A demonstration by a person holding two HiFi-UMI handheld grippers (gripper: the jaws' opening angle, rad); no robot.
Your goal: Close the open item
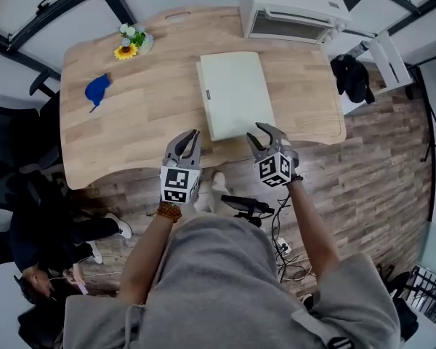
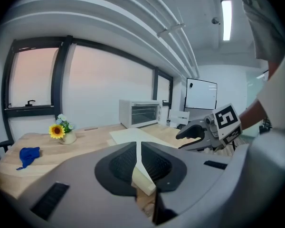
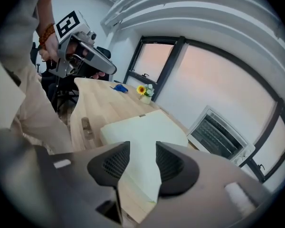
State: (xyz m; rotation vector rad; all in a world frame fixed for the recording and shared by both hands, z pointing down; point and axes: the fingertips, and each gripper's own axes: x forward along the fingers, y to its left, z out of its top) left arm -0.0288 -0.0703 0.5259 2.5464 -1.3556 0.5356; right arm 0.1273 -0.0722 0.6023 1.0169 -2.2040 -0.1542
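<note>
The left gripper point(image 1: 191, 135) hangs just off the near left corner of the pale flat case point(image 1: 236, 93), its jaws closed together on nothing. The right gripper point(image 1: 256, 132) is at the case's near edge, jaws apart and empty. The case lies flat on the table point(image 1: 131, 129) and seems shut, though its seam is hard to read. The oven point(image 1: 291, 9) stands behind the case. A flower point(image 1: 127, 49) and a blue cloth point(image 1: 97, 89) lie well left of it.

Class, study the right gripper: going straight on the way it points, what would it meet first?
Probably the pale flat item: its near end shows between the open jaws of the right gripper. How far off it lies is unclear.
</note>
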